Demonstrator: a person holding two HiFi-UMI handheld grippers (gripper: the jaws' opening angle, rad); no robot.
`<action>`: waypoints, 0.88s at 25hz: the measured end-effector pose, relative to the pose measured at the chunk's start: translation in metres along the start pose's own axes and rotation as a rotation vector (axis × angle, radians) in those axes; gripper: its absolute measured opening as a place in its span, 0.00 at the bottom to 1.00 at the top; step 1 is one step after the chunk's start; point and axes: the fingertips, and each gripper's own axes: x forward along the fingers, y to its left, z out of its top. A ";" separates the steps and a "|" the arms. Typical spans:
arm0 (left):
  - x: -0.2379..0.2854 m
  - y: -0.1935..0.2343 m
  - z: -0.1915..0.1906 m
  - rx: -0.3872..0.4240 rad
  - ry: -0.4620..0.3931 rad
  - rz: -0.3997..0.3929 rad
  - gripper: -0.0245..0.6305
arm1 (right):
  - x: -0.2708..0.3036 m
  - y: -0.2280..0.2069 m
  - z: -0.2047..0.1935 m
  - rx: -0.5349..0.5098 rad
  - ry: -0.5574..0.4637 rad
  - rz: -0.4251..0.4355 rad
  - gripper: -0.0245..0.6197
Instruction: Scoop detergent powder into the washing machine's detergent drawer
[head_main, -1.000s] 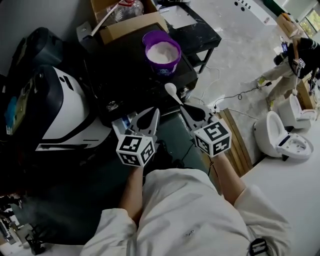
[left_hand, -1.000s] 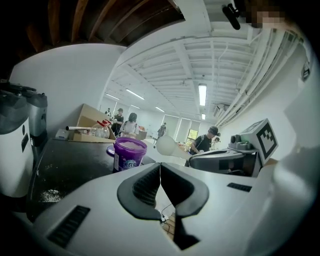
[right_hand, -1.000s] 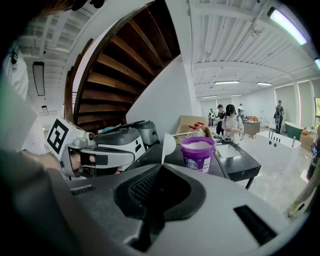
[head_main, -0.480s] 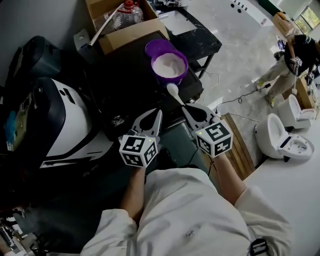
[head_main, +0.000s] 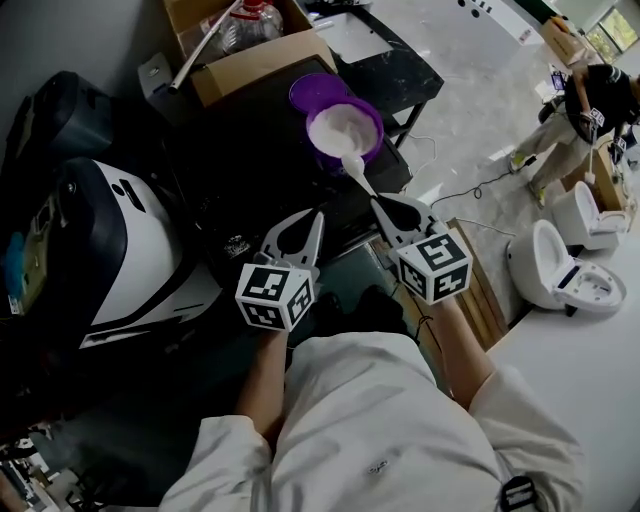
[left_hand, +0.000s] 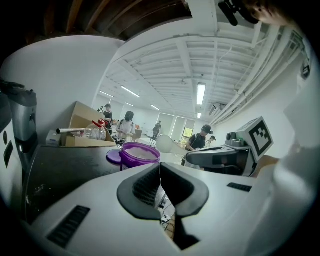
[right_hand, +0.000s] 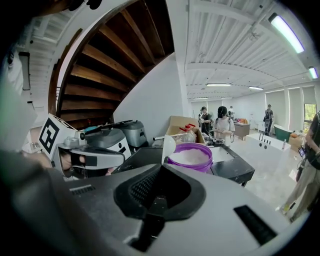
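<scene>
A purple tub (head_main: 344, 128) of white detergent powder stands on the black top of the machine (head_main: 250, 165); its lid (head_main: 310, 92) lies behind it. My right gripper (head_main: 386, 206) is shut on the handle of a white spoon (head_main: 353, 167), whose bowl touches the tub's near rim. In the right gripper view the spoon (right_hand: 168, 146) stands just left of the tub (right_hand: 191, 157), ahead of the right gripper (right_hand: 161, 167). My left gripper (head_main: 316, 222) is shut and holds nothing, left of the right one. The left gripper view shows the left gripper (left_hand: 160, 167) and the tub (left_hand: 140, 154) beyond it.
A cardboard box (head_main: 250, 50) with a plastic bottle sits behind the tub. A white and black appliance (head_main: 110, 235) stands at the left. A black table (head_main: 390, 55) is further back. White toilets (head_main: 560, 270), floor cables and a person (head_main: 590, 100) are at the right.
My right gripper has carried the spoon forward, from short of the tub to its near rim. The left gripper has barely moved.
</scene>
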 end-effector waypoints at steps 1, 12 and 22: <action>0.002 0.001 0.000 -0.001 0.003 0.000 0.07 | 0.001 -0.003 0.001 0.002 0.000 -0.002 0.05; 0.020 0.010 -0.006 -0.029 0.019 0.082 0.07 | 0.023 -0.025 0.004 -0.042 0.036 0.055 0.05; 0.044 0.023 0.004 -0.066 0.012 0.193 0.07 | 0.055 -0.055 0.010 -0.113 0.090 0.151 0.05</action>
